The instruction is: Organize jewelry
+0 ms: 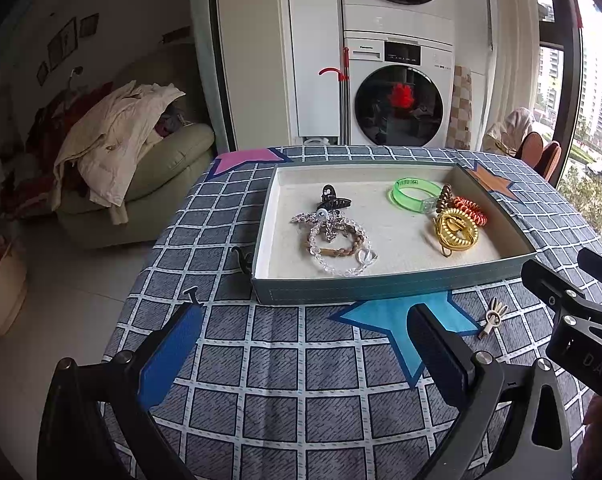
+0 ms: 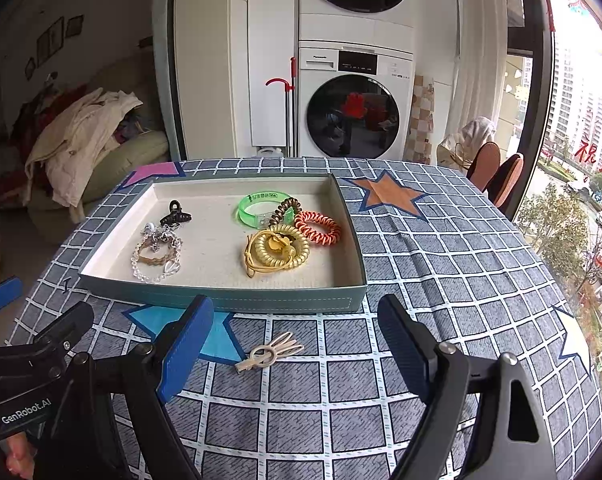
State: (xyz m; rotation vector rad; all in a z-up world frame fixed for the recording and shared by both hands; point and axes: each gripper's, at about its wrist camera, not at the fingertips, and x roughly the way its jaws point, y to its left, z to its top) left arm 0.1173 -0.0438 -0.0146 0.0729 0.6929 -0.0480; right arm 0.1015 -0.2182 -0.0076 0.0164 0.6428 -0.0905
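A teal tray (image 1: 381, 290) (image 2: 229, 300) with a cream lining sits on the checked tablecloth. It holds a black claw clip (image 1: 333, 199) (image 2: 176, 214), clear and brown bead bracelets (image 1: 341, 248) (image 2: 155, 254), a green bangle (image 1: 415, 196) (image 2: 261, 206), an orange coil tie (image 1: 471, 210) (image 2: 317, 227) and gold coil ties (image 1: 457, 232) (image 2: 275, 250). A beige hair clip (image 2: 271, 354) (image 1: 491, 318) lies on the cloth in front of the tray, between my open right gripper's (image 2: 297, 344) fingers. My left gripper (image 1: 305, 344) is open and empty, short of the tray.
A small black clip (image 1: 241, 260) lies on the cloth at the tray's left side. Coloured stars mark the cloth. A sofa with clothes (image 1: 121, 152) stands left of the table, stacked washing machines (image 1: 397, 100) behind, chairs (image 2: 497, 176) at the far right.
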